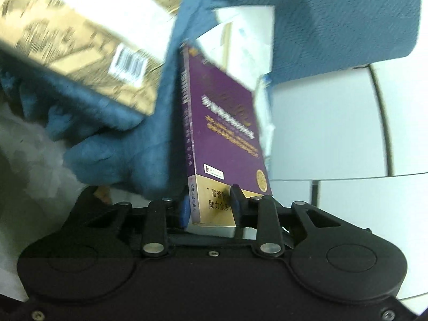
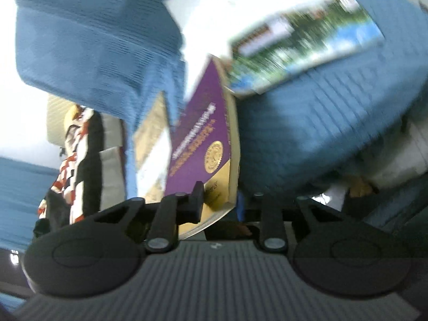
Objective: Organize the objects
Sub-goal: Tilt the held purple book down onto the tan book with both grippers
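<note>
A purple book [image 1: 227,128] with a gold seal and a tan lower band stands on edge between my left gripper's [image 1: 210,206] jaws, spine to the left, and both pads press its lower end. The same purple book [image 2: 203,139] shows in the right wrist view, where my right gripper [image 2: 219,203] is shut on its lower corner. A tan book with a barcode [image 1: 80,40] lies tilted on blue fabric [image 1: 149,139] at the upper left, blurred. Another tan and white book [image 2: 152,147] stands just left of the purple one.
A book with a green and blue landscape cover [image 2: 294,34] lies on the blue cushion [image 2: 321,133] at the upper right. White books or papers [image 1: 246,42] stand behind the purple book. A red, white and black patterned item [image 2: 77,160] is at left. White floor tiles [image 1: 334,133] show at right.
</note>
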`<state>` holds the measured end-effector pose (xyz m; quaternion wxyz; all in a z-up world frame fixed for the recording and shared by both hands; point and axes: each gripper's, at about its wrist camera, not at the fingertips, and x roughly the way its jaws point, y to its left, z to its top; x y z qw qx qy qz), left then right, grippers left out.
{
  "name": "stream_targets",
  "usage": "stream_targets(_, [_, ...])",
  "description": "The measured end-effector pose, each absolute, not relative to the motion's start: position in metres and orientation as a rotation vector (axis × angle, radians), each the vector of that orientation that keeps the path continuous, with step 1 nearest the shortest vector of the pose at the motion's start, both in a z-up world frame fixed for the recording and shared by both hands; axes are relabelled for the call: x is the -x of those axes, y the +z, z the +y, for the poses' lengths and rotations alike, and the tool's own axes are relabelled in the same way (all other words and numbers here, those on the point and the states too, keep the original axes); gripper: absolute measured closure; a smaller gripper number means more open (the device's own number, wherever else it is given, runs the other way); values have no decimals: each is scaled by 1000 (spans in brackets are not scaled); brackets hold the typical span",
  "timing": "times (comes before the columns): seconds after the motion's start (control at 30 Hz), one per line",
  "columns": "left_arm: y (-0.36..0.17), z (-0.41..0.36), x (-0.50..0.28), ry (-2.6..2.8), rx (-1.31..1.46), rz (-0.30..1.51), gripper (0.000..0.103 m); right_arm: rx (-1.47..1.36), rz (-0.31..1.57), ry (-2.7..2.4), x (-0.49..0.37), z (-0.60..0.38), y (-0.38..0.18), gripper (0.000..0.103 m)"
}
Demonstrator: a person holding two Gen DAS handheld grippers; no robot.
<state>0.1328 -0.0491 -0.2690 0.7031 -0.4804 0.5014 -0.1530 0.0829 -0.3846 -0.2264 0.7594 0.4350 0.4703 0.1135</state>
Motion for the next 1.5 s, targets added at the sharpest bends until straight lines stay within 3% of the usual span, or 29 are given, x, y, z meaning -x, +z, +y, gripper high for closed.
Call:
stream_targets(0.4, [-218,-16,-147,-414,1168,955,77,-901,917,311,-110,-370,-150,79])
stream_targets(1.17, [-128,84,-166,-410,1132,766,77,-833,839,457,-173,-302,-75,78])
stream_targets(1.5, [-118,161,-172,-332,1116,722,77,-806,859,546,-223,-234,-74,78])
